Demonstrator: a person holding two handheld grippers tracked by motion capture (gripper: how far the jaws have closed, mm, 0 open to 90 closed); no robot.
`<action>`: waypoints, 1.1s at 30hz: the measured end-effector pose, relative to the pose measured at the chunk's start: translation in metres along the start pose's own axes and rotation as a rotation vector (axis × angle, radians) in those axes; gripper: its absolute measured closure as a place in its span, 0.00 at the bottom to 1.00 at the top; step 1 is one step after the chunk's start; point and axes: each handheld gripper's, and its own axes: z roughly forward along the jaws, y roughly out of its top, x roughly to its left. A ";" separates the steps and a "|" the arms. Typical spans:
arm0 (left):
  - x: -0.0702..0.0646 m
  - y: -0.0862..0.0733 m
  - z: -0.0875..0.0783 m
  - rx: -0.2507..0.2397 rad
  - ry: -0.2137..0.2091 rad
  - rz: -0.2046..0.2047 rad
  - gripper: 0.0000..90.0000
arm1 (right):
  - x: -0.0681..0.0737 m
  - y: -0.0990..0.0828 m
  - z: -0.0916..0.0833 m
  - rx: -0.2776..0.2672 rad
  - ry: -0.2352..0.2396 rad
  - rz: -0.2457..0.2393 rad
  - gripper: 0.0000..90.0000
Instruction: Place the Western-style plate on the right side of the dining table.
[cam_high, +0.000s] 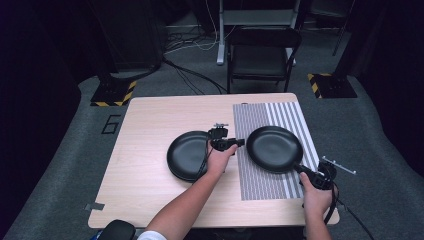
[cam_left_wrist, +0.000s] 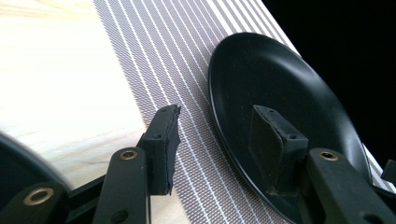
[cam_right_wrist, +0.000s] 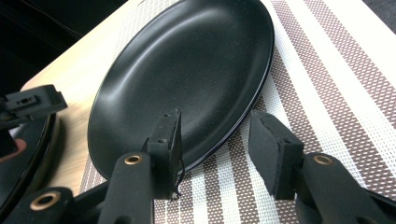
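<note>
Two black plates lie on the wooden table (cam_high: 150, 125). One plate (cam_high: 187, 155) rests on bare wood at the left. The other plate (cam_high: 274, 149) (cam_left_wrist: 261, 79) (cam_right_wrist: 187, 70) sits on a striped placemat (cam_high: 280, 115) (cam_left_wrist: 154, 56) (cam_right_wrist: 327, 84). My left gripper (cam_high: 242, 142) (cam_left_wrist: 217, 144) stands open at this plate's left rim, one jaw over the plate and one over the mat. At the near right rim my right gripper (cam_high: 298, 168) (cam_right_wrist: 219, 154) is open too, the rim between its jaws and the pads apart from it.
A black folding chair (cam_high: 262, 55) stands beyond the table's far edge. Yellow-and-black striped bases (cam_high: 114, 92) (cam_high: 332, 85) and cables lie on the grey floor. The mat reaches nearly to the table's right edge. A bit of tape (cam_high: 94, 206) marks the near left corner.
</note>
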 end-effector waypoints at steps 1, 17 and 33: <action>0.002 0.001 -0.002 0.001 -0.001 0.006 0.57 | 0.001 0.000 0.000 0.000 0.000 -0.007 0.60; 0.021 0.013 -0.045 -0.048 0.022 0.029 0.57 | 0.028 -0.001 -0.006 0.009 0.058 -0.125 0.60; 0.054 0.015 -0.092 -0.081 0.060 0.029 0.57 | 0.046 -0.003 -0.010 0.031 0.087 -0.212 0.59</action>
